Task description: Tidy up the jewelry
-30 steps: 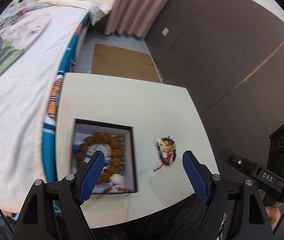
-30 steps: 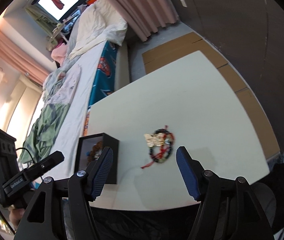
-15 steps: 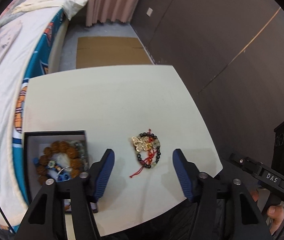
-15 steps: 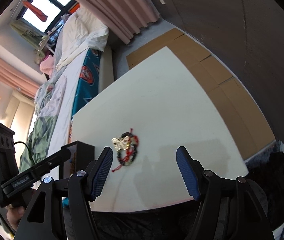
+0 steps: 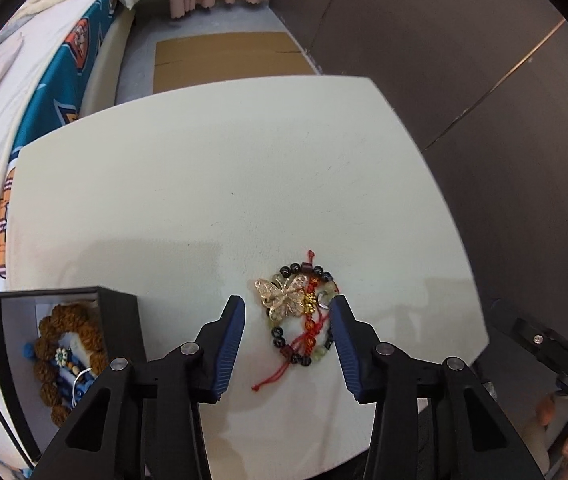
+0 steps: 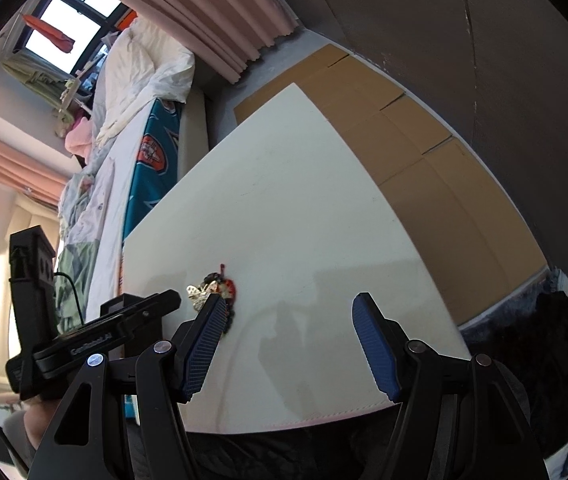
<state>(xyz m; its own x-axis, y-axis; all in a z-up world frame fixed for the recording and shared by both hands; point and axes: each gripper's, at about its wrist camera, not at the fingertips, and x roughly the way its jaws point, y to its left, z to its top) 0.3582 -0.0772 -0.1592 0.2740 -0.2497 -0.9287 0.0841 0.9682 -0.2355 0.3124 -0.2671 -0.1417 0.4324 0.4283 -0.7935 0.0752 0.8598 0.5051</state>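
Bracelet (image 5: 301, 314) between open left tool (image 5: 287, 322) fingers

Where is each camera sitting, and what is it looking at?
Left wrist: on the left hand-held gripper, looking down past its open blue fingers at the bracelet pile and black box; a hand shows at the right edge.
Right wrist: on the right hand-held gripper, facing across the white table toward the bed; the left gripper's body shows at left.
Both share the bracelets and table.
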